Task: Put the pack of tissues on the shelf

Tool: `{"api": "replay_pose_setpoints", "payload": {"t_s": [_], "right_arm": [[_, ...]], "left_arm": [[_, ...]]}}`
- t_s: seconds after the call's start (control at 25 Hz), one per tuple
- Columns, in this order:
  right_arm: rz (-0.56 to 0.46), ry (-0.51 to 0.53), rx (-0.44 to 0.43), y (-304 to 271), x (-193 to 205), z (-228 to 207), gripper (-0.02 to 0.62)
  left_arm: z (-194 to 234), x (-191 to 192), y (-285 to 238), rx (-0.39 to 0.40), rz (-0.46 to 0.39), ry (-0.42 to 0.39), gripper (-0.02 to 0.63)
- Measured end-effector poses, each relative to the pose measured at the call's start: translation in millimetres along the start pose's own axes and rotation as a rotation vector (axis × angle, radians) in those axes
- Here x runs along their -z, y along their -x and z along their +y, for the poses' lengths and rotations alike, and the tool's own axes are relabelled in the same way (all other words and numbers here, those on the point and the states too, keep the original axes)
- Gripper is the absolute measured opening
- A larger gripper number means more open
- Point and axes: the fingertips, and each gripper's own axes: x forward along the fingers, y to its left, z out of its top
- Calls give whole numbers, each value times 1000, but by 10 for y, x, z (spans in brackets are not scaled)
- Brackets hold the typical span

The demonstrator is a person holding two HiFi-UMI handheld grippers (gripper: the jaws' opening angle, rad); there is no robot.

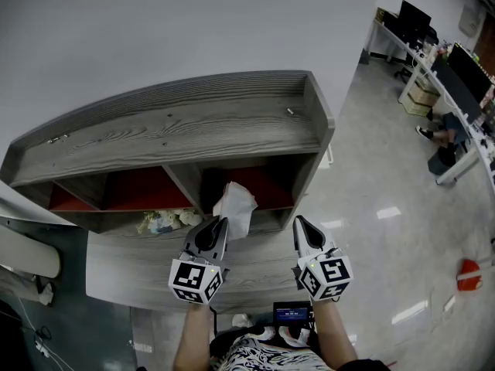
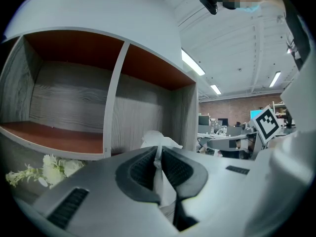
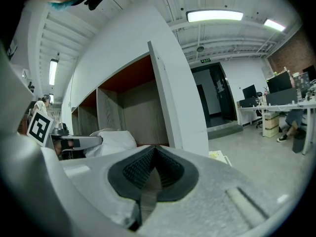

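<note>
Tissue pack (image 1: 234, 205) hangs in front of the shelf (image 1: 193, 126), right at the mouth of the shelf's right-hand red hole. The left gripper (image 1: 223, 222) has its jaws squeezed tight on the pack's edge. The right gripper (image 1: 297, 221) is near the shelf's right end, with its jaws pressed together on nothing. Some white flowers (image 1: 164, 221) lie on the ledge below the shelf's middle hole.

Tissue pack (image 2: 157, 138) mostly behind fingers (image 2: 139, 174).
</note>
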Motion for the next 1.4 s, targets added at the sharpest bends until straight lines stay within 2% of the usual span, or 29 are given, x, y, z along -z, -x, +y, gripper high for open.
{"api": "replay_pose_setpoints", "payload": {"t_s": [1.4], "right_arm": [[-2,-14,-27,-253,-74,-433,3]], "left_arm": [[108,29,-498,-77,4,26,18]]}}
